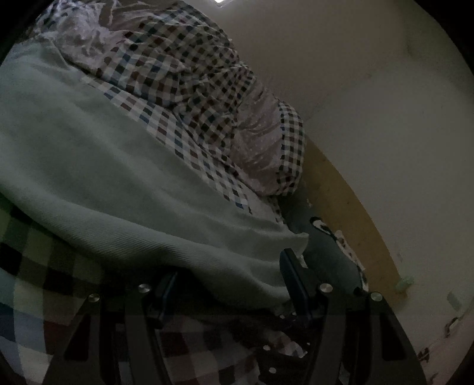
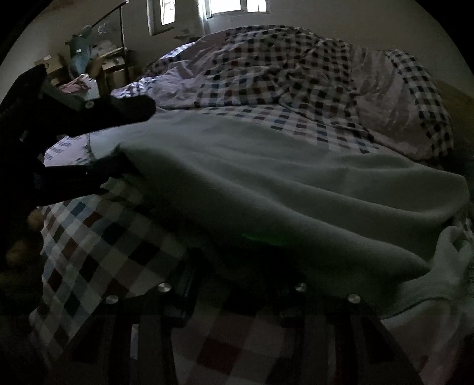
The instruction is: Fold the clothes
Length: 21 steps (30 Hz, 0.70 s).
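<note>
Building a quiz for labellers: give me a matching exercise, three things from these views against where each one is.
1 green cloth
2 crumpled duvet
3 window

A beyond the bed, bright
B spread over the near part of the bed
C heaped at the bed's far end

Pairs: 1-B, 2-C, 3-A
</note>
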Available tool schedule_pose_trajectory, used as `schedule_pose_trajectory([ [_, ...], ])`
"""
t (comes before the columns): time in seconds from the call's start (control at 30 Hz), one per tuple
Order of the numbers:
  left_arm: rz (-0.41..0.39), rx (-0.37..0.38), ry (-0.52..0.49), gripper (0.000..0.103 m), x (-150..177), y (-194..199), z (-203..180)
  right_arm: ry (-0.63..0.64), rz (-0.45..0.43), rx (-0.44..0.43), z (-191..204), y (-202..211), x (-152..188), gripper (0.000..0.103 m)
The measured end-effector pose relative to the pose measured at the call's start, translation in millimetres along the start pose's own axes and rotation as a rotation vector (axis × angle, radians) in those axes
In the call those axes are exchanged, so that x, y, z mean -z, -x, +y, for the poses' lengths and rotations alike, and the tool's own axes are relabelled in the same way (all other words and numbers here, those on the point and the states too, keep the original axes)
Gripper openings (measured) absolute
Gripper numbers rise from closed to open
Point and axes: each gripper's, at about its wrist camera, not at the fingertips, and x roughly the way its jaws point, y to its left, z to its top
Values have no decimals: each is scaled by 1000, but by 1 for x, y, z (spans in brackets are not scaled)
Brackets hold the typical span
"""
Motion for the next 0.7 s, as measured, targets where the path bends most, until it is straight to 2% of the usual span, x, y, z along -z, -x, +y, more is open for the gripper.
schedule_pose_trajectory([
  [0.07, 1, 4, 9, 67, 0, 0, 2, -14, 0, 6, -3, 0, 0, 29],
  [0.13, 5, 8, 16, 67, 0, -1, 4, -27, -8, 9, -6, 3, -4, 2],
  [0.3, 43, 8, -4, 72, 3, -7, 3, -57, -42, -68, -14, 15, -9, 1],
  [0.4, 89, -34, -77, 72, 10, -17, -6, -118, -94, -142, -30, 31, -16, 0],
  [0.47, 117, -86, -181, 72, 19, -25, -18, -171, -127, -174, -43, 40, -19, 0],
  [0.6, 156, -207, -467, 72, 46, -42, -51, -245, -134, -186, -63, 42, -23, 0],
  [0.7, 197, -246, -569, 72, 62, -54, -57, -277, -121, -170, -71, 39, -23, 1],
])
